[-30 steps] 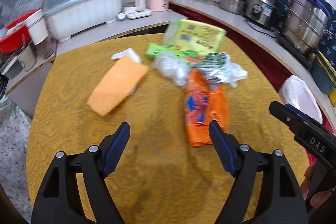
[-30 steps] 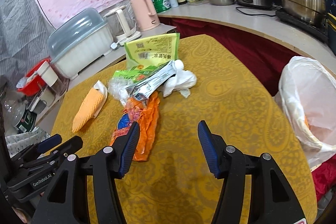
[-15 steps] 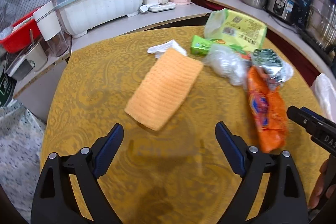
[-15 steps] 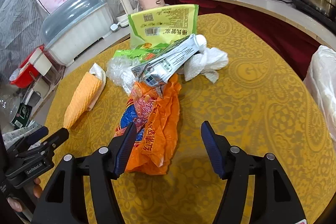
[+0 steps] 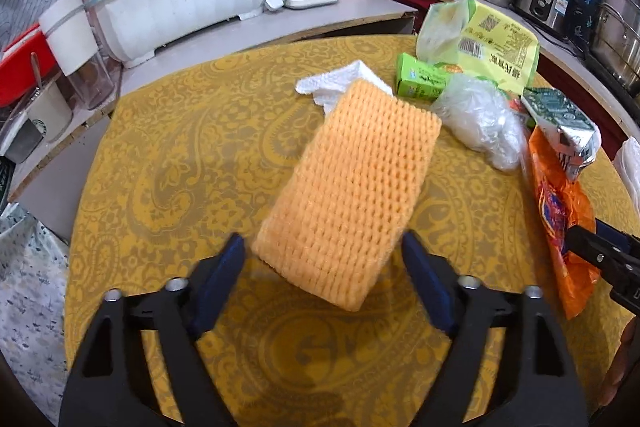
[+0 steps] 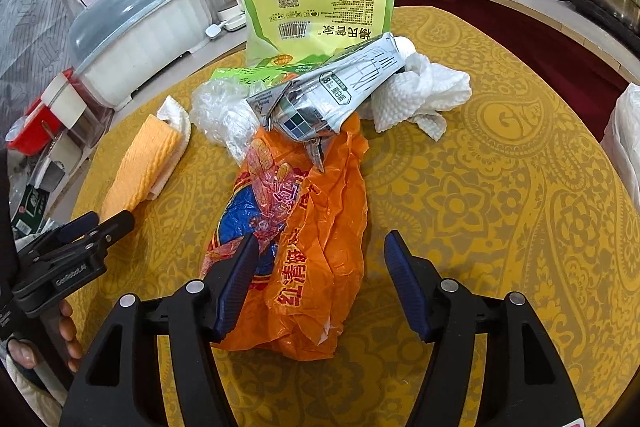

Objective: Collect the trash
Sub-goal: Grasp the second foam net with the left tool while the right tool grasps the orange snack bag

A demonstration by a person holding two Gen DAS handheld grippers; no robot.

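**Two grippers line up on table litter, jaws wide**

An orange foam fruit net [image 5: 348,195] lies flat near the middle of the round gold-patterned table [image 5: 168,155], its near end sitting between the spread jaws of the left gripper [image 5: 323,269] — neither pad appears to touch it yet. To its right, an orange plastic bag [image 6: 304,247] sprawls toward the table's near edge, its crumpled tail between the equally wide jaws of the right gripper [image 6: 318,281], the left pad just beside or brushing the film. Behind them a heap crowds the far edge: a silver carton [image 6: 328,95], a white paper towel [image 6: 420,95], clear plastic wrap [image 5: 476,119], a small green box [image 5: 420,81] and a yellow-green snack bag [image 6: 316,15].

Both grabs look imminent. The net is soft and springy, so the left jaws would do well to go lower and further over its end before closing; the bag is slippery and loose — gathering a thick fold, not a single layer, should keep it from sliding free. A white-lined bin [image 6: 626,143] waits off the table's right edge.
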